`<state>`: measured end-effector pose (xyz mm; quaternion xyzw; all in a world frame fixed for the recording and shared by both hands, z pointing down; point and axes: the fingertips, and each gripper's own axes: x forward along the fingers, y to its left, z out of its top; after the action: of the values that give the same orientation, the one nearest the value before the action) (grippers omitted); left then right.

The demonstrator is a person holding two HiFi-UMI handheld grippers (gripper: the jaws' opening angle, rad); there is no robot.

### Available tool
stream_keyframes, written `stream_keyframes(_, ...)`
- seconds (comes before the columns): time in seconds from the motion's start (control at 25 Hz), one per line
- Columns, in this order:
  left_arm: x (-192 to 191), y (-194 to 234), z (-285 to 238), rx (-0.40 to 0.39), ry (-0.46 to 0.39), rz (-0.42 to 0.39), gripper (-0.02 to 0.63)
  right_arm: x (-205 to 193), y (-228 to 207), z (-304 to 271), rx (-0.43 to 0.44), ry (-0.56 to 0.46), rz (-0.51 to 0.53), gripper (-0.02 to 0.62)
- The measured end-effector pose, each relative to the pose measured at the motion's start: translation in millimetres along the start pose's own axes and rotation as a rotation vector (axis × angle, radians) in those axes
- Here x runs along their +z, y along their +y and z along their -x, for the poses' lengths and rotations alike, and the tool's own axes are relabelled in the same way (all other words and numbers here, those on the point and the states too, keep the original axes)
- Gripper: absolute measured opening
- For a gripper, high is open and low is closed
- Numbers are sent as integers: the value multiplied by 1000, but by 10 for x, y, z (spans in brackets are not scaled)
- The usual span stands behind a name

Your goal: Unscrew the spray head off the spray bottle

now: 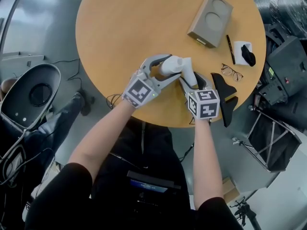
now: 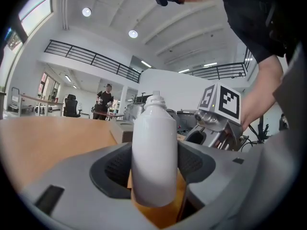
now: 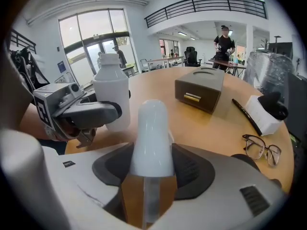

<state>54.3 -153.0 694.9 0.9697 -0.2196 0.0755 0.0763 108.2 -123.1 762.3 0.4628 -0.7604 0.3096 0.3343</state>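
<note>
My left gripper [image 1: 160,72] is shut on a white spray bottle [image 1: 170,65] over the near edge of the round wooden table [image 1: 134,28]. In the left gripper view the bottle [image 2: 153,152] stands between the pads with its threaded neck bare. My right gripper [image 1: 193,83] is shut on the white spray head [image 1: 188,71], just right of the bottle. The right gripper view shows the spray head [image 3: 152,138] pinched between the pads, its thin tube hanging below, apart from the bottle [image 3: 111,95].
A grey box [image 1: 210,19] lies at the table's far right. A black pen [image 1: 230,49], a white block with a black item [image 1: 244,53] and glasses [image 1: 232,72] lie at the right edge. A black object [image 1: 224,97] sits beside my right gripper.
</note>
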Motion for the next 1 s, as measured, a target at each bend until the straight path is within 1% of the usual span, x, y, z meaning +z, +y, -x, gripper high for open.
stream_keyframes(0.2,-64,19,44,0,-11,8,308,-62,45,-71,4,23,35,265)
stream_keyframes(0.28,-102,33,52,-4,-5,0,308,-47,78,-78,16,14,36,268)
stream_keyframes(0.32,-121,36,54,-5,-3,-1,308,-19,109,-67,31,-1,30,277)
stream_keyframes(0.4,-133,55,52,-3,-9,9,308,87,183,-18,70,-52,11,330)
stream_keyframes(0.52,-153,97,53,3,-14,32,308,300,298,94,115,-130,7,330)
stream_keyframes(0.64,-153,138,50,13,-20,46,308,421,410,145,161,-164,29,330)
stream_keyframes(0.72,-166,169,50,20,-19,49,308,463,461,158,194,-184,22,330)
stream_keyframes(0.88,-158,192,49,19,-23,37,308,530,535,224,244,-224,-2,330)
stream_keyframes(1.0,-123,152,45,10,-21,18,308,695,610,355,275,-287,-17,330)
